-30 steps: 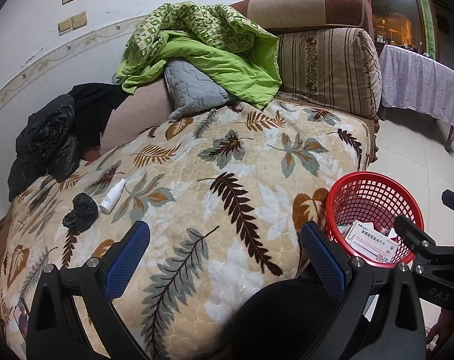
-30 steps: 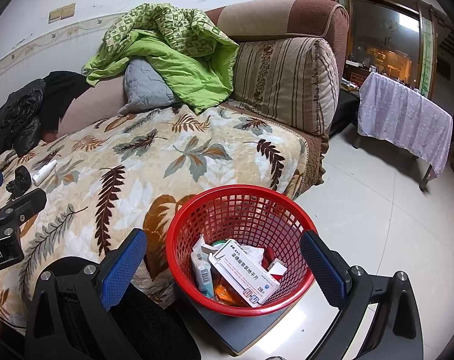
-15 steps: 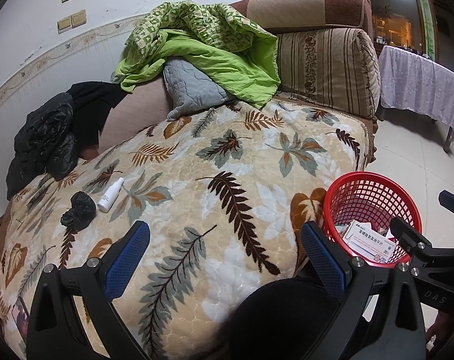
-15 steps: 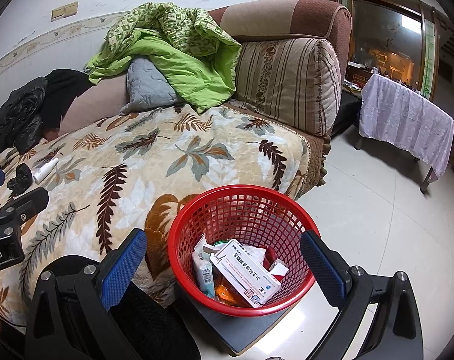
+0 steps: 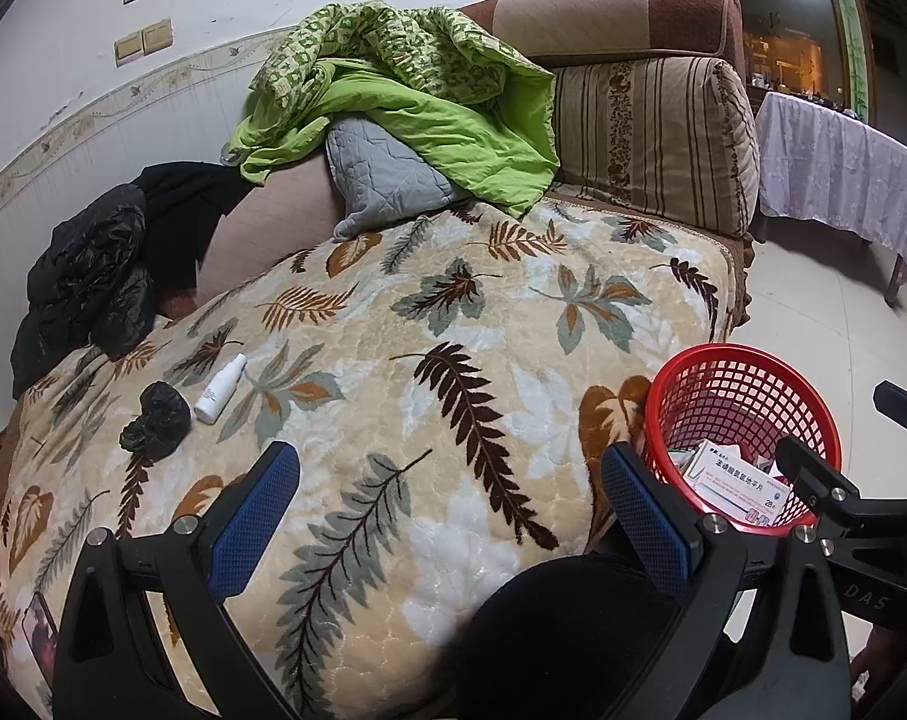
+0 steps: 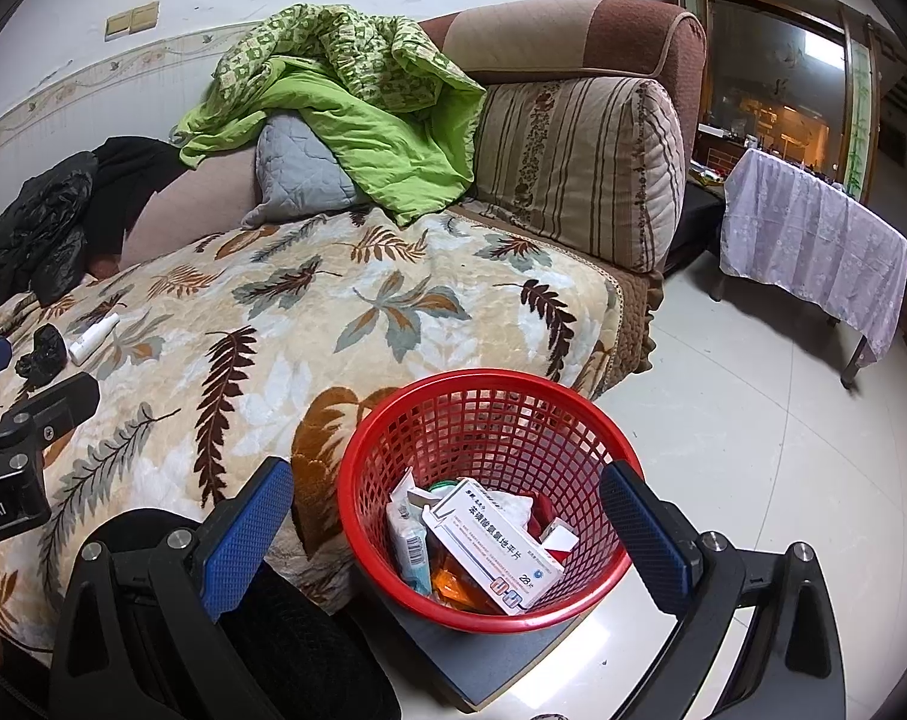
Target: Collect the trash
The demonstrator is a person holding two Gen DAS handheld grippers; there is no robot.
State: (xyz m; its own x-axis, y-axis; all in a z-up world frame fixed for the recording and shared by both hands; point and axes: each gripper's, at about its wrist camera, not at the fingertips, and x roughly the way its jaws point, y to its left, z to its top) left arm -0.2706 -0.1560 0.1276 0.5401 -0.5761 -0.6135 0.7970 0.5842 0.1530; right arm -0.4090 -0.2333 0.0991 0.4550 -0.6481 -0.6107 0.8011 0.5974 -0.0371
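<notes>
A small white bottle (image 5: 219, 389) and a crumpled black bag (image 5: 155, 422) lie on the leaf-patterned blanket (image 5: 441, 372) at the sofa's left; both also show in the right wrist view, bottle (image 6: 93, 339) and bag (image 6: 41, 354). A red mesh basket (image 6: 483, 402) beside the sofa holds a white medicine box (image 6: 492, 543) and other packets; it also shows in the left wrist view (image 5: 747, 384). My left gripper (image 5: 450, 516) is open and empty above the blanket's front. My right gripper (image 6: 447, 534) is open and empty over the basket.
A green quilt (image 5: 405, 84) and grey cushion (image 5: 381, 180) are piled at the sofa's back. Black clothes (image 5: 93, 276) lie at the far left. A striped bolster (image 6: 579, 168) ends the sofa. A cloth-covered table (image 6: 813, 240) stands on the tiled floor to the right.
Both views have shifted slightly; the left gripper has edged back a little from the blanket. Both grippers stay open and empty.
</notes>
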